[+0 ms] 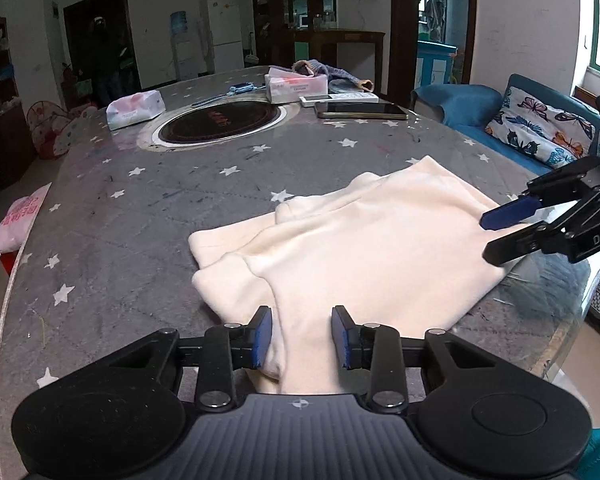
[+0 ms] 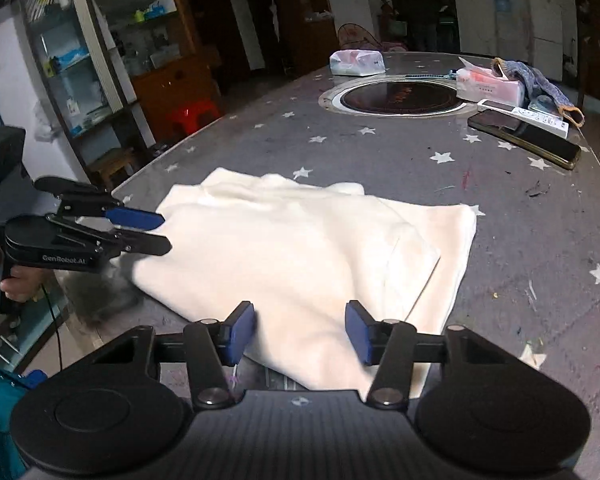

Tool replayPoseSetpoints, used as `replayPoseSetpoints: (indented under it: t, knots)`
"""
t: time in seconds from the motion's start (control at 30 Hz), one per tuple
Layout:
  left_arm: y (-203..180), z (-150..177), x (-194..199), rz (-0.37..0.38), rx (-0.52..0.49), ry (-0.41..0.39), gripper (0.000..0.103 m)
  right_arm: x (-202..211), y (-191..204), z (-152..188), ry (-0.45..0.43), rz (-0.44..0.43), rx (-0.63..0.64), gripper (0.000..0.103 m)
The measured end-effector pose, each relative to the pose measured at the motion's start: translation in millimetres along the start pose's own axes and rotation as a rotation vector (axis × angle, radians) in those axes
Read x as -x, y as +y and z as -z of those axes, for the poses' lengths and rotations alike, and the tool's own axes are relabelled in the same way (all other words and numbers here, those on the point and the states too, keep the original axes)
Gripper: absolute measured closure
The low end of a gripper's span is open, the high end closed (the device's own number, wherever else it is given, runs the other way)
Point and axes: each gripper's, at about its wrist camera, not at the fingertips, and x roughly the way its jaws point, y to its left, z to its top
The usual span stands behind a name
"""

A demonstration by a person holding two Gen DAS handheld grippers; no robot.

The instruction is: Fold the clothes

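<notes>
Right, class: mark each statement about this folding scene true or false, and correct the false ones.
1. The cream garment lies on a star-patterned table. True.
2. The left tongs are clamped shut on the cloth. False: the jaws stand open, with cloth lying between them.
3. The right tongs are open. True.
4. A phone lies on top of the garment. False: it lies further back on the table, beside a white remote.
5. The garment hangs in the air. False: it lies flat on the table, partly folded.
</notes>
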Motion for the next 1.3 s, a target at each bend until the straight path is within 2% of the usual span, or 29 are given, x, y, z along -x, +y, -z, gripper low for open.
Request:
replayPoseSetpoints:
  t: [0.17,0.23,0.37,0.43,0.5,0.63,0.83,0.97,1.17,1.3]
  knots:
    - [1,-13,-5,0.007,-0.003,-0.018,0.067,-4,1,-23,-0.045,0.05,0.005,0.058]
    - [4,-18,-12,0.001,0.004,-0.016,0.067,-13,-2,-33,-0.048,0.056,-0.012,0.068]
    - [13,-20,-26,-0.02,0.02,0.014,0.067,-36,-9,-42,-0.01,0.082,-0.05,0.078]
    - [15,-23,-26,-0.013,0.029,0.015,0.067,-43,-15,-42,0.016,0.102,-0.076,0.091]
    - [16,-27,-26,-0.004,0.031,0.009,0.067,-42,-19,-44,0.006,0.102,-0.109,0.091]
    - [9,-44,-31,0.015,0.01,-0.02,0.067,-43,-10,-56,-0.027,0.121,-0.077,0.09]
    - [6,-51,-56,-0.01,0.0,0.024,0.067,-71,-6,-62,0.023,0.16,-0.081,0.091]
    - [6,-53,-66,-0.021,0.004,0.038,0.067,-55,-3,-59,-0.006,0.171,-0.061,0.089]
    - [6,-50,-42,-0.018,0.018,-0.003,0.067,-17,12,-38,-0.008,0.146,0.008,0.089]
    - [-3,-36,-13,0.008,-0.008,-0.025,0.067,1,22,-18,-0.006,0.157,0.039,0.089]
